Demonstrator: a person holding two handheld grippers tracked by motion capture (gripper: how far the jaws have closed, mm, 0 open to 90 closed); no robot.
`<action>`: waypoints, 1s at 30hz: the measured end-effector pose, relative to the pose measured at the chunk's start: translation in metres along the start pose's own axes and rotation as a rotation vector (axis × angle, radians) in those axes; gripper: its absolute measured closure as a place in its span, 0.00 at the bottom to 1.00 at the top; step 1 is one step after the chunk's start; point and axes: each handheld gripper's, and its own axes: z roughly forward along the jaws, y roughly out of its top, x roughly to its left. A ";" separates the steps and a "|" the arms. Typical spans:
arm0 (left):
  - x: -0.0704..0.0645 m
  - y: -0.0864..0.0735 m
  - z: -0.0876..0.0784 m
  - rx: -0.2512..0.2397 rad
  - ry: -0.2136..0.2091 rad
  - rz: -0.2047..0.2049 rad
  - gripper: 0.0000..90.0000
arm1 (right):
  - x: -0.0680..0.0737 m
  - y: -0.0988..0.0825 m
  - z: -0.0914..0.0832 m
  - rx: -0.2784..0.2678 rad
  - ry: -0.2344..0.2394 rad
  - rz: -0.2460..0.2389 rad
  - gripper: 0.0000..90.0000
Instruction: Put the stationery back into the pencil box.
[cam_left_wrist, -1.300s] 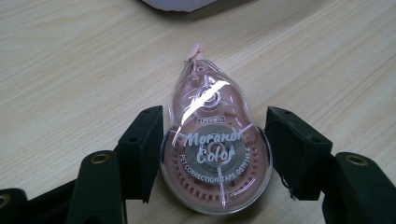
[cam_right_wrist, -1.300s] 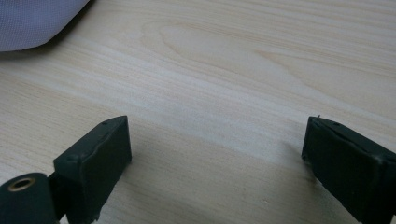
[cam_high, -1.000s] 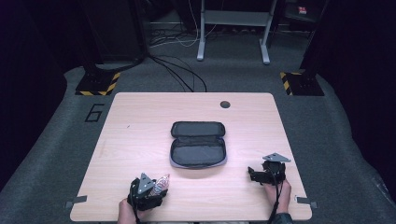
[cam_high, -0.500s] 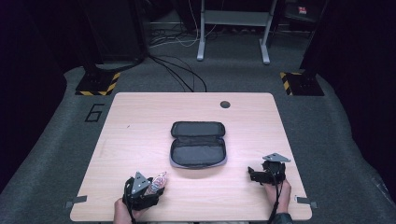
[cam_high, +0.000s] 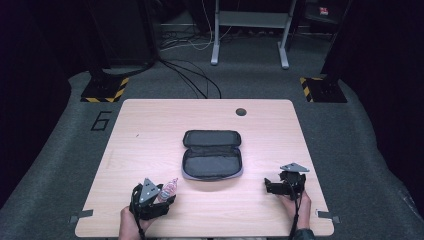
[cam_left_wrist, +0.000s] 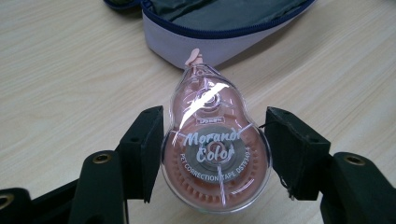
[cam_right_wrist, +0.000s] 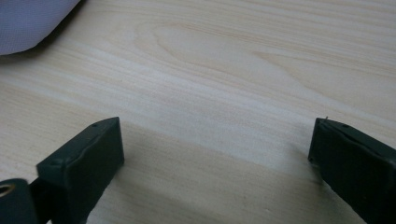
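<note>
At the near edge of the counter (cam_high: 150, 130), at about seven o'clock, the left gripper (cam_high: 159, 199) has its jaws clamped on a pink correction tape dispenser (cam_left_wrist: 215, 156); both jaws press its clear round body from either side, its narrow tip pointing away toward the case; at about five o'clock the right gripper (cam_high: 271, 187) sits low over bare wood, its jaws having just been opening and now standing wide apart with nothing between them; farther in, near the centre of the counter, a dark zip pencil case (cam_high: 212, 154) lies opened flat, its two halves at twelve and six o'clock of each other; both halves show only grey lining; beyond it, near the far edge at one o'clock, is a round cable hole (cam_high: 241, 111).
</note>
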 end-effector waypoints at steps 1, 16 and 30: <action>0.000 0.001 0.000 -0.005 0.001 -0.003 0.44 | 0.000 0.001 0.001 0.004 -0.001 -0.004 0.00; 0.008 0.027 0.004 -0.037 -0.007 0.019 0.44 | -0.001 0.001 0.001 0.009 0.004 -0.013 0.00; 0.009 0.055 0.023 -0.038 -0.040 0.054 0.44 | 0.000 0.001 0.002 0.004 0.011 -0.017 0.00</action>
